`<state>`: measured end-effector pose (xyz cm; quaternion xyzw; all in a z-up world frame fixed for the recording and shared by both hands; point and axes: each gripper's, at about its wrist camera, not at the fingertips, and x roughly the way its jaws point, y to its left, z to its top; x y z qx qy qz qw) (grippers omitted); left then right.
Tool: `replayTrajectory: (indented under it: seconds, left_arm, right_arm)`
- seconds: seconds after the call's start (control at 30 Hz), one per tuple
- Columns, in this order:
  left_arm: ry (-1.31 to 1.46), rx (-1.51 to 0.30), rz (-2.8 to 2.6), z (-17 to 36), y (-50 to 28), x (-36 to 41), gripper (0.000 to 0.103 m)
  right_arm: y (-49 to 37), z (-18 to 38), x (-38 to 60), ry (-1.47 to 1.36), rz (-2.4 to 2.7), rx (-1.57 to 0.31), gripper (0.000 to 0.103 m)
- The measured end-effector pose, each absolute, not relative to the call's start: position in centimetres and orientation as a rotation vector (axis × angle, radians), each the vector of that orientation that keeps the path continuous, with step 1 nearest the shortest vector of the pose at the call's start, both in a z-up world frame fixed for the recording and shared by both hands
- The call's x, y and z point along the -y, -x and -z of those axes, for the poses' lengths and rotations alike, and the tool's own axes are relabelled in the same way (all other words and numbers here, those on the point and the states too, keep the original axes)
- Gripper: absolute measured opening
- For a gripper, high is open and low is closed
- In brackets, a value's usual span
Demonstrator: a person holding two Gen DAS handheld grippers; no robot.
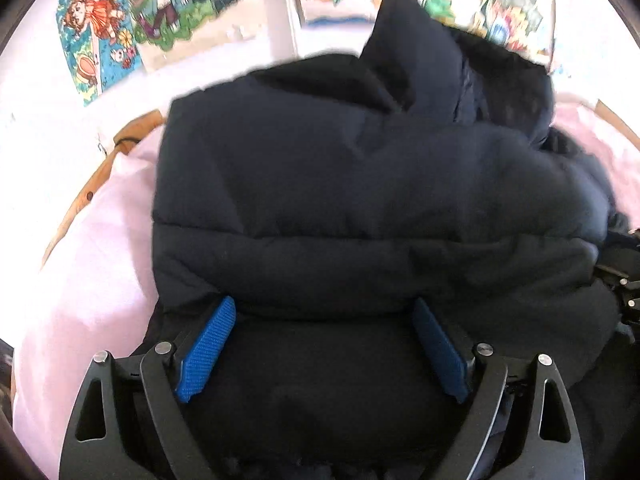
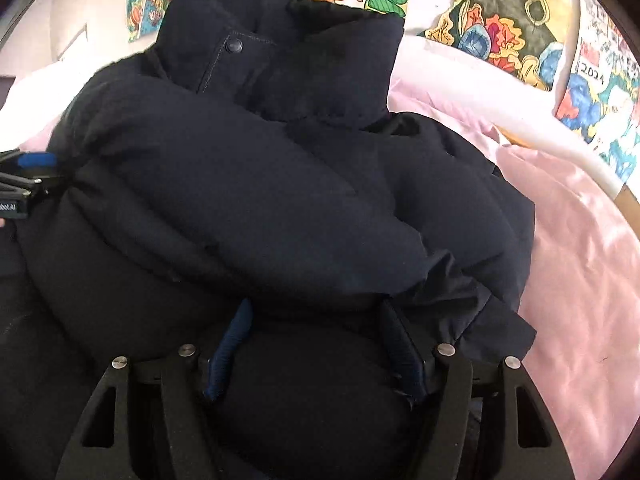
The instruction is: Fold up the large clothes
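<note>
A dark navy puffer jacket (image 1: 360, 184) lies bunched on a pink sheet (image 1: 92, 264), its collar standing up at the back; it also fills the right wrist view (image 2: 256, 200), where a snap button shows on the collar. My left gripper (image 1: 324, 312) has its blue-padded jaws spread wide around a thick fold of the jacket's near edge, which bulges between them. My right gripper (image 2: 316, 308) grips another thick fold of the near edge the same way. The fingertips of both are hidden under the padding. The left gripper also shows at the left edge of the right wrist view (image 2: 28, 176).
The pink sheet (image 2: 580, 272) covers the bed on both sides of the jacket. A wooden bed frame edge (image 1: 88, 188) runs along the left. Colourful cartoon posters (image 1: 132, 20) hang on the white wall behind.
</note>
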<state>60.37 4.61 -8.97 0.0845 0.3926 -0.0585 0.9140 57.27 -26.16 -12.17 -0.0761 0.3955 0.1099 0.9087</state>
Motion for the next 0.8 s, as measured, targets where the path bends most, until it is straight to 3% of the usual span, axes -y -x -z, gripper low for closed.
replayTrajectory:
  seconds: [0.17,0.4,0.8]
  left_arm:
    - [-0.053,-0.758,0.291,5.7,-58.7,-5.5,0.088]
    - [-0.06,-0.813,0.32,2.8,-60.7,-4.0,0.088]
    - [-0.081,-0.725,0.24,1.1,-69.7,-0.7,0.088]
  right_arm:
    - [-56.5,9.9,28.5,0.043,-0.34,-0.823,0.086]
    - [-56.7,5.1,31.4,-0.009,-0.344,-0.707,0.093]
    - [-70.8,2.6,33.1,-0.261,-0.357,-0.759,0.093]
